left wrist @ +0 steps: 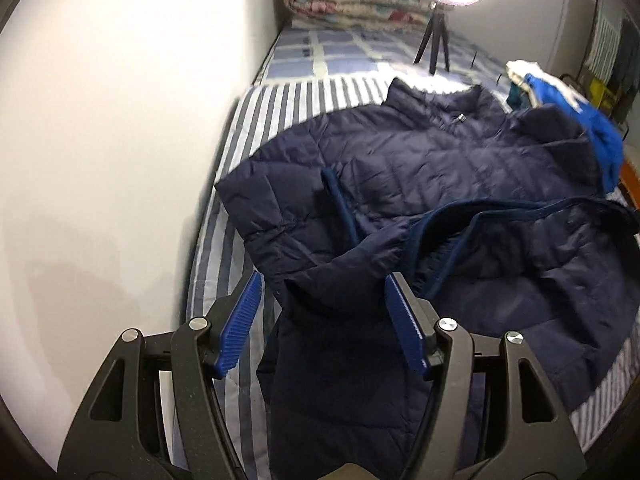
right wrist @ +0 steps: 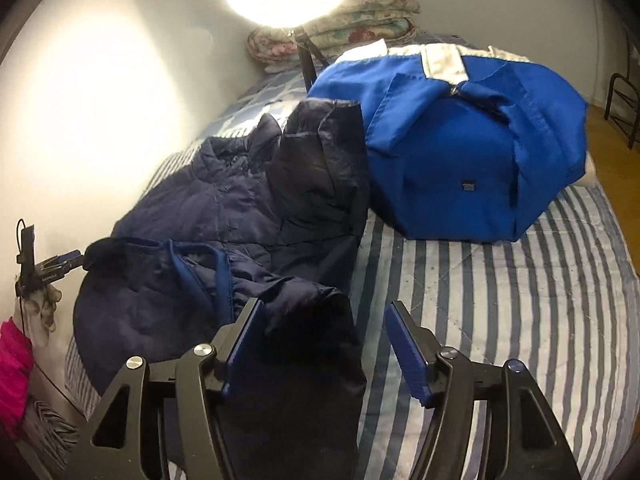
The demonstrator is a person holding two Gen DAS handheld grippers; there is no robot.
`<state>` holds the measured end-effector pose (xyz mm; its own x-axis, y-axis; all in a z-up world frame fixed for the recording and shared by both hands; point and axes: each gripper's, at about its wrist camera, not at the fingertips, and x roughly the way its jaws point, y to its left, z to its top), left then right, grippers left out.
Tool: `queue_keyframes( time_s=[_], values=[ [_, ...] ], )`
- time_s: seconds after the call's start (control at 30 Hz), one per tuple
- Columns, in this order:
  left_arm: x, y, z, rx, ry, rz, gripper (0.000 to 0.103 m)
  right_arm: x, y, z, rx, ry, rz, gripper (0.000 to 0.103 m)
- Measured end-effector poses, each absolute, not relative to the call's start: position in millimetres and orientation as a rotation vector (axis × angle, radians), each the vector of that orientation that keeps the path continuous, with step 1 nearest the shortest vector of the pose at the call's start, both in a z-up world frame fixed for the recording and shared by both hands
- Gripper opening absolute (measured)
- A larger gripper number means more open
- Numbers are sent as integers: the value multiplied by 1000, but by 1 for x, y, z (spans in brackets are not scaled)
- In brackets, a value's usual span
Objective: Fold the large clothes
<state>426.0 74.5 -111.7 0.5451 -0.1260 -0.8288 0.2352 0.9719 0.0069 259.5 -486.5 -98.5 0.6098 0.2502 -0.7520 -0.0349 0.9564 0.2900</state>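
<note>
Left wrist: our left gripper [left wrist: 322, 320] is wide open, navy jacket [left wrist: 420, 184] hem between its fingers. Right gripper [right wrist: 322, 344] likewise over a sleeve; blue garment [right wrist: 472, 140] label unreadable.

Two matte black plastic frames with triangular cut-outs, one for the left gripper [left wrist: 322, 308] and one for the right gripper [right wrist: 324, 336]. On each, two linked black arms per side, joined by round silver screws. Fingers [left wrist: 240, 322] faced with ribbed blue pads, long and flat. Fine pale specks on the black surface. At the lower left edge of the right wrist view, a bright pink sleeve [right wrist: 14, 376].
</note>
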Motion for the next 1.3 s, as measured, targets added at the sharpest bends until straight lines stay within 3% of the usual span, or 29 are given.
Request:
queue_keyframes(
  time_s=[0.23, 0.43, 0.53, 0.6, 0.73, 0.93, 1.03, 1.1, 1.13, 1.2, 1.3],
  values=[
    [454, 81, -108, 59, 946, -168, 65, 275, -473, -97, 206, 910, 163, 65],
    [429, 97, -87, 48, 919, -249, 65, 251, -481, -82, 194, 848, 255, 64],
    [410, 101, -86, 120, 907, -282, 65, 239, -486, -82, 226, 852, 361, 73],
    [405, 98, -93, 167, 917, -285, 65, 235, -479, -86, 176, 860, 363, 78],
    [426, 86, -116, 175, 970, -291, 65, 253, -464, -99, 54, 888, 261, 78],
    [456, 75, -134, 71, 1024, -331, 65, 289, -472, -112, 111, 902, 228, 77],
    [462, 68, -146, 76, 1049, -336, 63, 297, -468, -116, 98, 919, 243, 54],
    [463, 60, -150, 104, 1056, -340, 38, 297, -462, -115, 71, 924, 246, 34],
    [462, 57, -151, 114, 1058, -342, 33, 297, -460, -114, 59, 924, 242, 29],
    [461, 53, -151, 130, 1051, -344, 10, 295, -458, -112, 46, 918, 230, 14],
    [456, 50, -145, 166, 1023, -326, 6, 290, -457, -103, 17, 893, 183, 3]
  ],
)
